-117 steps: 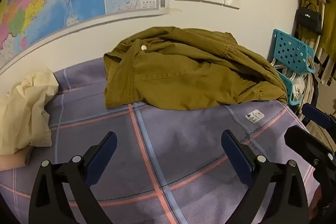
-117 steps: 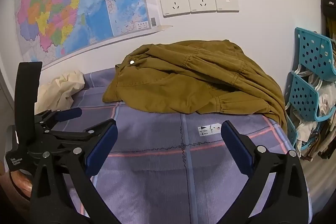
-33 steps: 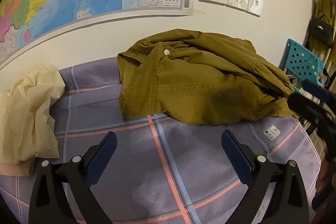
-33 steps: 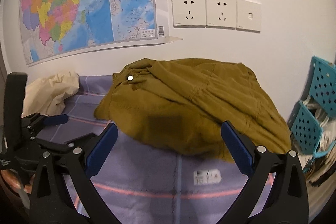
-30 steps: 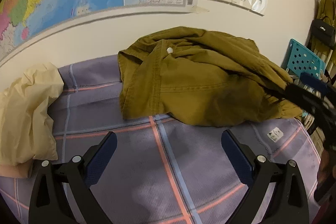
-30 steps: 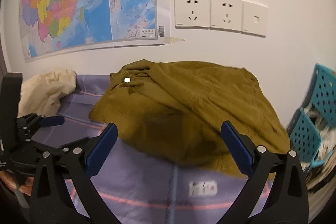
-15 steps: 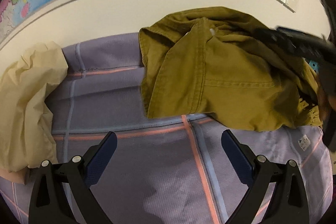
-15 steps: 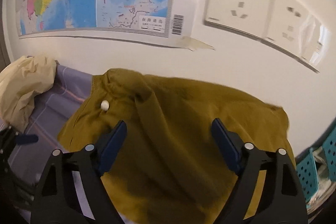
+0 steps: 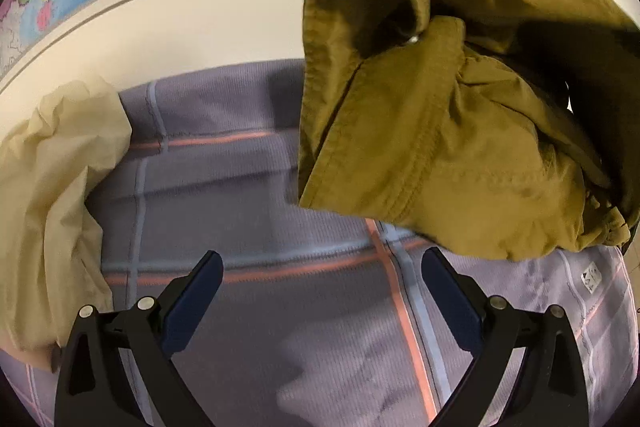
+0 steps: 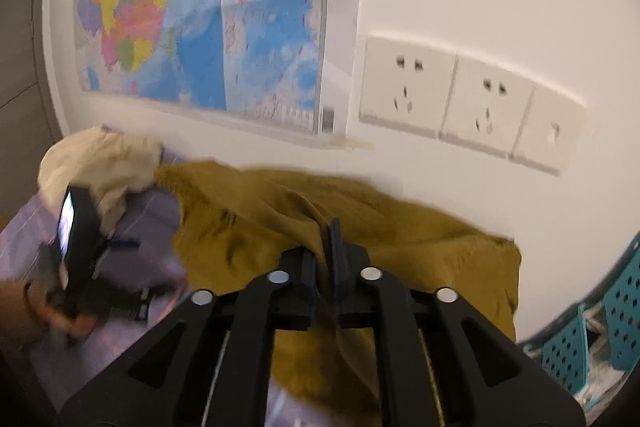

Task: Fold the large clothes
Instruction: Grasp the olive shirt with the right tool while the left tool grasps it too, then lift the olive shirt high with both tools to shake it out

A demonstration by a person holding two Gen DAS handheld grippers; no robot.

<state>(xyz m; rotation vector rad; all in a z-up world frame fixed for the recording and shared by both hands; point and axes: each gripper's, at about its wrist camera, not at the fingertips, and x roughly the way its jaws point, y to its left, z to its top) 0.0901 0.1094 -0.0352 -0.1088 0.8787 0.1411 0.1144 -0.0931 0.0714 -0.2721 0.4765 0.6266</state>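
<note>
Pinching a ridge of the olive jacket (image 10: 400,227), right gripper (image 10: 330,227) has just been closing, fabric between its jaws. Jacket bunched, part raised off the purple bedspread (image 9: 328,339). Left gripper (image 9: 322,287) jaws apart, empty, over the bedspread. No fold made yet; spreading flat and folding remain.

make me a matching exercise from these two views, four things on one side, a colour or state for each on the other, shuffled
Things:
1. jacket
2. left claw
3. right claw
4. crumpled cloth

States:
A. open, nothing between its pads
B. cream, bunched at the left edge of the bedspread
C. olive, partly lifted off the bedspread
D. has just been closing, now shut on a fold of fabric

Pairs: 1-C, 2-A, 3-D, 4-B
</note>
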